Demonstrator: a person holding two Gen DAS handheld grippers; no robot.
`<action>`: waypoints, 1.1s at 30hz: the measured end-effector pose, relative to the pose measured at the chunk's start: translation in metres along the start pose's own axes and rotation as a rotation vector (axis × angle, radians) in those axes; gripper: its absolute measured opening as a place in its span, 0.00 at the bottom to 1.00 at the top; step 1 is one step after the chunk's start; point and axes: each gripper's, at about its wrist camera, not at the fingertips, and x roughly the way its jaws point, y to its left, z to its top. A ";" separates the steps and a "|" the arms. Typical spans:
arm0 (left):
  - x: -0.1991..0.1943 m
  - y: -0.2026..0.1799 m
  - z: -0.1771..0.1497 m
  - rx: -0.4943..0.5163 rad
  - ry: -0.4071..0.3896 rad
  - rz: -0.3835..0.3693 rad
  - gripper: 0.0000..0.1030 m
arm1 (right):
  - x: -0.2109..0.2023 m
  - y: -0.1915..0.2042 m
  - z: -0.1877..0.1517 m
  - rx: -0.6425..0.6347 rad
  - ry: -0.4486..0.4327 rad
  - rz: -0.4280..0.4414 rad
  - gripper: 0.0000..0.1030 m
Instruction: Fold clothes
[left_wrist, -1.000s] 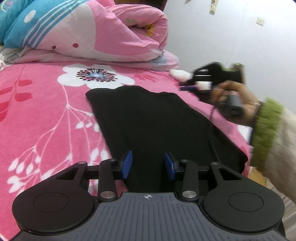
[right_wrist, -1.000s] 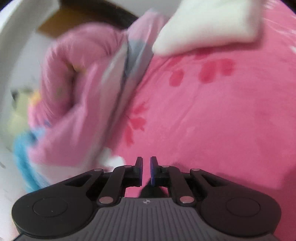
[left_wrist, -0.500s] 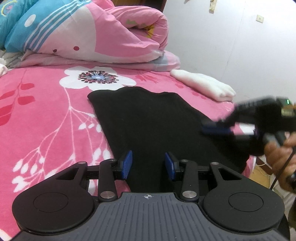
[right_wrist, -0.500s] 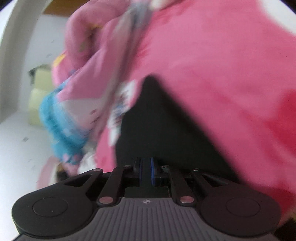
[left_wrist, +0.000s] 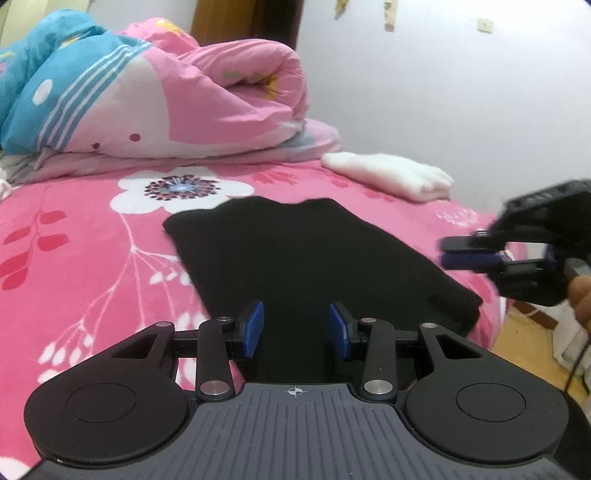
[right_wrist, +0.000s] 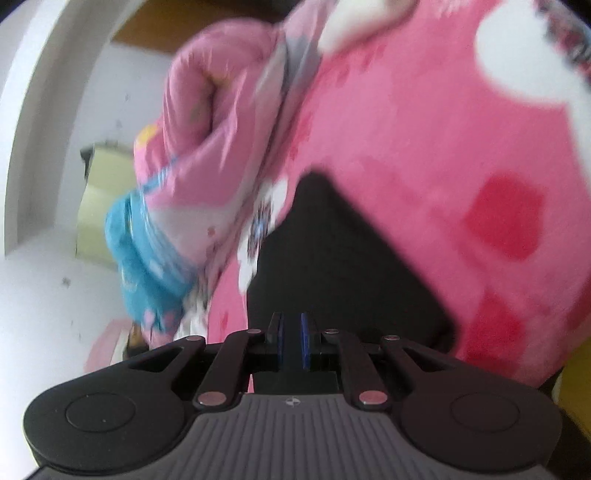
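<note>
Presently the black garment (left_wrist: 310, 266) lies flat on the pink bedsheet (left_wrist: 85, 258) — soft, limp, light. My left gripper (left_wrist: 295, 328) gapes empty; right gripper (right_wrist: 291, 341) nearly closed, empty. I'd pinch a corner — doubled edge.

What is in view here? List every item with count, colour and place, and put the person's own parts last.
garment: one, black, flat on the bed, nearest the grippers
bedspread: one, pink with flowers, under everything
quilt: one, pink, white and blue, rolled at the far end
cloth: one, white, folded near the wall
wall: white, behind the bed
left gripper: black, blue pads, open over the garment
right gripper: black, nearly shut, empty
hand: one, at right edge
</note>
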 end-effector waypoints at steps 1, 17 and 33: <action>-0.001 -0.002 -0.002 0.006 0.004 -0.003 0.38 | 0.004 -0.004 -0.001 0.007 0.018 -0.017 0.10; -0.052 -0.005 -0.037 -0.011 0.064 -0.081 0.38 | -0.095 -0.032 -0.020 0.088 -0.145 -0.074 0.10; -0.069 0.033 -0.048 -0.139 0.015 -0.068 0.38 | -0.006 -0.029 -0.050 0.098 0.210 -0.002 0.10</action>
